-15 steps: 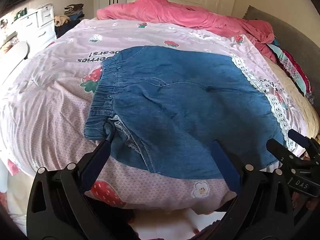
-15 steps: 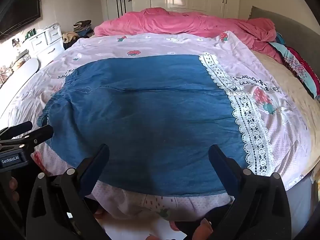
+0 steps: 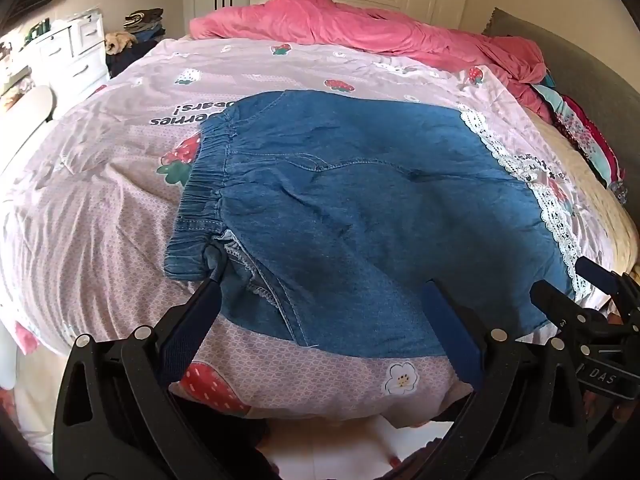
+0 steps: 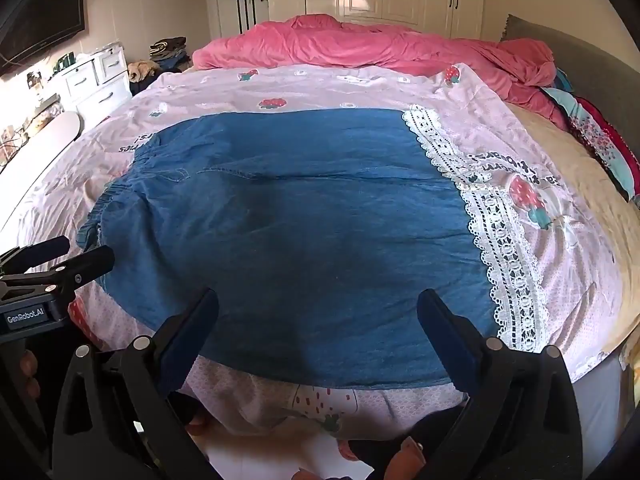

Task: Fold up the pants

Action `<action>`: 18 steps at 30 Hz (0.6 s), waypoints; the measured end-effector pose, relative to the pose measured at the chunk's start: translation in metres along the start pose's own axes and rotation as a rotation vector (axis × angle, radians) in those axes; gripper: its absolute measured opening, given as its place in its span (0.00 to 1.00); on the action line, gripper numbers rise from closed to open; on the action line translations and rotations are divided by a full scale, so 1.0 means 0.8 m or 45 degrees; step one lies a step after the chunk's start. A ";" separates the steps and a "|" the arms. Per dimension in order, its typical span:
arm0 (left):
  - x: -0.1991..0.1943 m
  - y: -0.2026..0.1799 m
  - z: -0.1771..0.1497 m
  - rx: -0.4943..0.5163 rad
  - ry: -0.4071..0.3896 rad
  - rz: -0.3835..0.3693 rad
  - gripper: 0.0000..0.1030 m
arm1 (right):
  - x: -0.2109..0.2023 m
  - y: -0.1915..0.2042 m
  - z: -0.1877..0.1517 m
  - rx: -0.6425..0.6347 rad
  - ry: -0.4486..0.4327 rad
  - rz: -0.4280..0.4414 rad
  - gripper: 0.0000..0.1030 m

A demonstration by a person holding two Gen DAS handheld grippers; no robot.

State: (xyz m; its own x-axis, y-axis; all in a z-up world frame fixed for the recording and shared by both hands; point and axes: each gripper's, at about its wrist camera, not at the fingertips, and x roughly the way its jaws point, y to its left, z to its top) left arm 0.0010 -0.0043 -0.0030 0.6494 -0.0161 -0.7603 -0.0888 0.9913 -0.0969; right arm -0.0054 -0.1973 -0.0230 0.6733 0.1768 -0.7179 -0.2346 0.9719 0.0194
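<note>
At the near edge of the bed (image 3: 80,208), both grippers, left (image 3: 320,304) and right (image 4: 318,312), hang wide open, barely shifted since a half-second ago. The pants (image 4: 300,220) lie flat, unfolded: first fold not begun.

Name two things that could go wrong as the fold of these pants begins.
1. The left gripper is open at the waistband corner, where layers bunch; it may pinch only one.
2. The denim pants reach the bed's near edge, so a pull by the open right gripper may drag them off.
</note>
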 end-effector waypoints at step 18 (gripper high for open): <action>0.001 0.002 -0.001 0.008 0.001 0.007 0.91 | -0.002 0.000 0.002 -0.002 -0.007 -0.023 0.96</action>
State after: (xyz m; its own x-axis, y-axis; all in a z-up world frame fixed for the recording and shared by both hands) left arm 0.0007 -0.0024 -0.0040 0.6482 -0.0111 -0.7614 -0.0873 0.9922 -0.0888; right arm -0.0052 -0.1975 -0.0208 0.6815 0.1598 -0.7141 -0.2232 0.9748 0.0050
